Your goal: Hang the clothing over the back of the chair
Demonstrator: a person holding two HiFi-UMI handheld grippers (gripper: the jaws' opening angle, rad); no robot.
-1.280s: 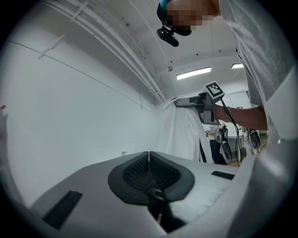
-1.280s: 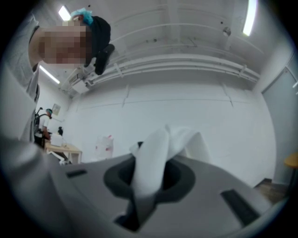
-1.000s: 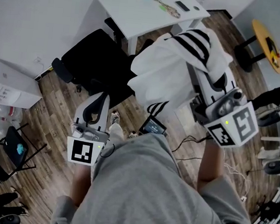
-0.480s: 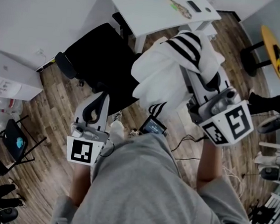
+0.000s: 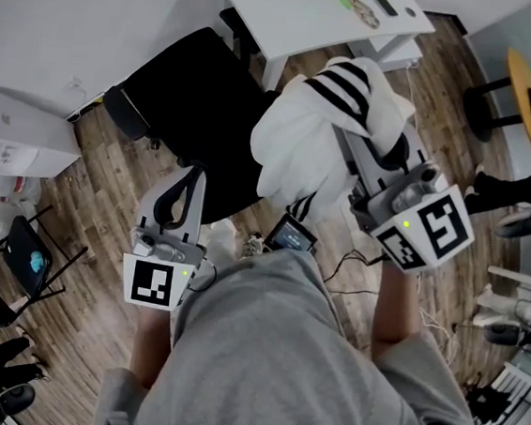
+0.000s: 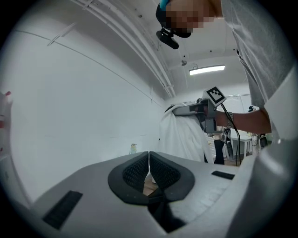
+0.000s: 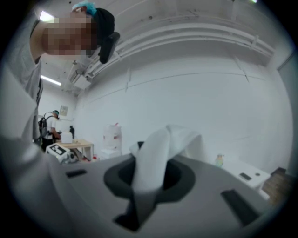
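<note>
The right gripper (image 5: pixel 347 138), fingers gripping the clothing (image 5: pixel 306 140), has brought it lower, nearer the chair (image 5: pixel 188 100). The left gripper (image 5: pixel 192 176) has its fingers closed, empty. Draping seems next.

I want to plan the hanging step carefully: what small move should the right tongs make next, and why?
Probably carry the right tongs leftward in the head view, over the black chair, keeping them closed. They are shut on the white striped garment, which hangs at the chair's edge and is not yet draped over it. The left tongs are shut and empty.
</note>
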